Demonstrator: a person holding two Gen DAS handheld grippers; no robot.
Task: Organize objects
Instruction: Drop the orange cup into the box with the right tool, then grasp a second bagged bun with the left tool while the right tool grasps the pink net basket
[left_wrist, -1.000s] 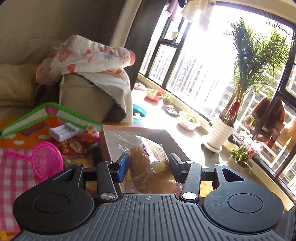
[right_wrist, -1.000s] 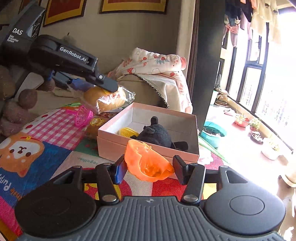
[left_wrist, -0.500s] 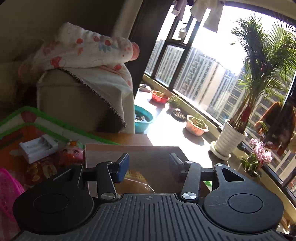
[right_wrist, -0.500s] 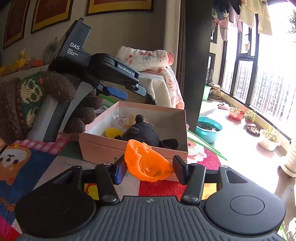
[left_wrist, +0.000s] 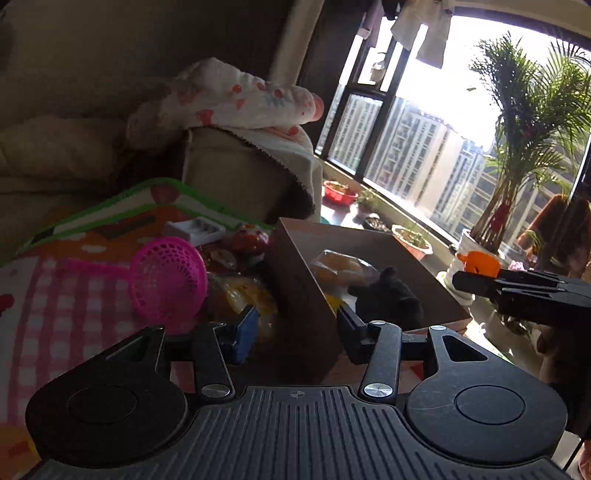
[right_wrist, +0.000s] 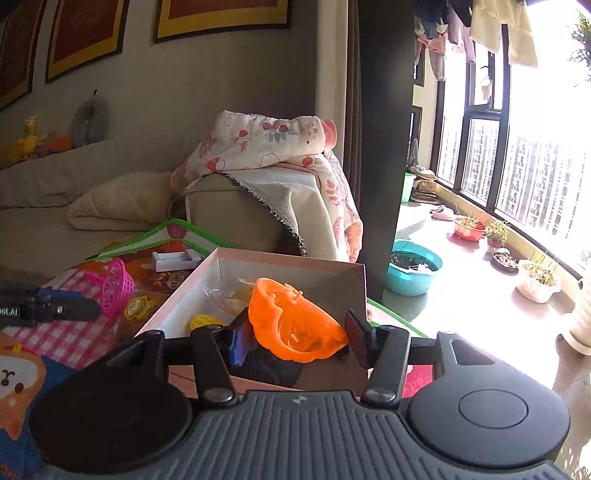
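A pink cardboard box (right_wrist: 288, 264) stands on the play mat; it also shows in the left wrist view (left_wrist: 295, 266). Inside lie a bagged bread roll (left_wrist: 338, 267), a black plush toy (left_wrist: 388, 295) and a yellow toy (right_wrist: 203, 321). My right gripper (right_wrist: 295, 332) is shut on an orange toy helmet (right_wrist: 291, 321) and holds it over the box's near end. My left gripper (left_wrist: 295, 328) is open and empty, low at the box's left corner. The right gripper with the orange helmet (left_wrist: 480, 263) shows at the right of the left wrist view.
On the mat left of the box lie a pink mesh scoop (left_wrist: 168, 278), another bagged bread roll (left_wrist: 243, 295), a red toy (left_wrist: 249, 240) and a white tray (left_wrist: 194, 229). A sofa with a floral blanket (right_wrist: 266, 147) stands behind. Plant pots line the window sill.
My left gripper let the bagged bread go into the box and pulled back to the left. My right gripper moved the orange helmet forward over the box.
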